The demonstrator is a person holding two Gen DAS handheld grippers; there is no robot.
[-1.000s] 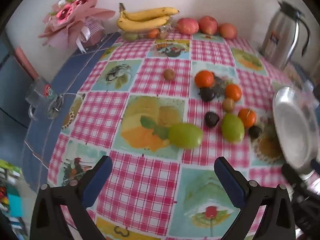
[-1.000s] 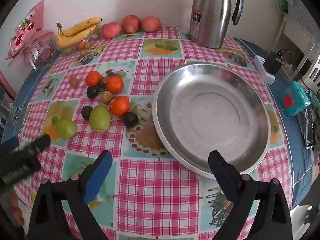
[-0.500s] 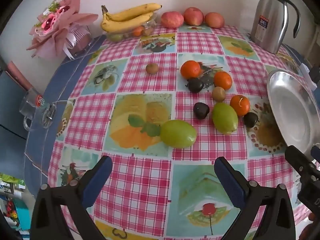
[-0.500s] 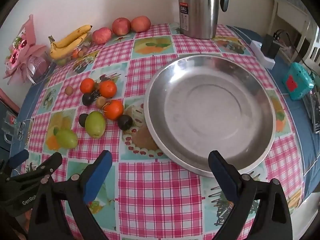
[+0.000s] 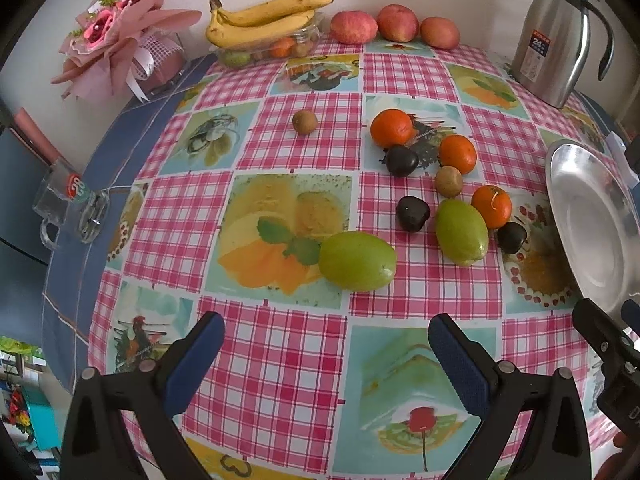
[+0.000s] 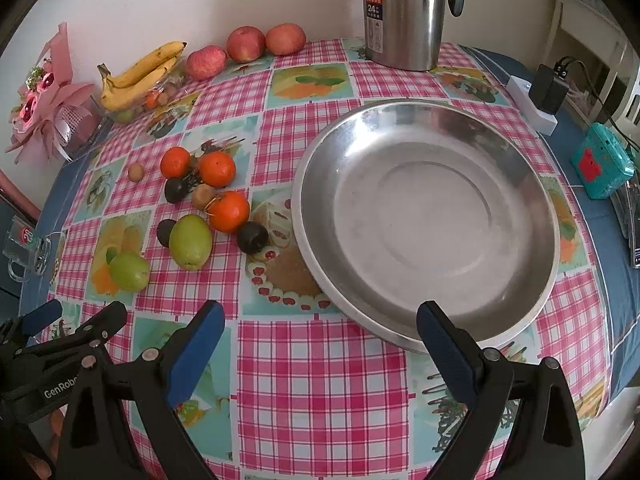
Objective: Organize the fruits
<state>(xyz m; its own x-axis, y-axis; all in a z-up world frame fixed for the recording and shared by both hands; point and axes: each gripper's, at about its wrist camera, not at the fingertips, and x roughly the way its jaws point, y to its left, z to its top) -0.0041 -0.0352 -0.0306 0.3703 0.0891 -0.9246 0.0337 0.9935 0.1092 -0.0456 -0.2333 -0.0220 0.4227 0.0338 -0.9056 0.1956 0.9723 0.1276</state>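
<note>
Tray point(image 5: 592, 216) cut off at frame edge — fruit container point(image 5: 272, 46) half-hidden behind bananas point(image 5: 264, 20).

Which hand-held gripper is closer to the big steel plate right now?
Right. The right hand-held gripper hangs open at the steel plate's near rim, one finger overlapping it. The left hand-held gripper is off to the plate's left, facing a green fruit.

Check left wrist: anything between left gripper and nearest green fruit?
Nothing: only bare tablecloth between left gripper and green fruit, in the left wrist view.
</note>
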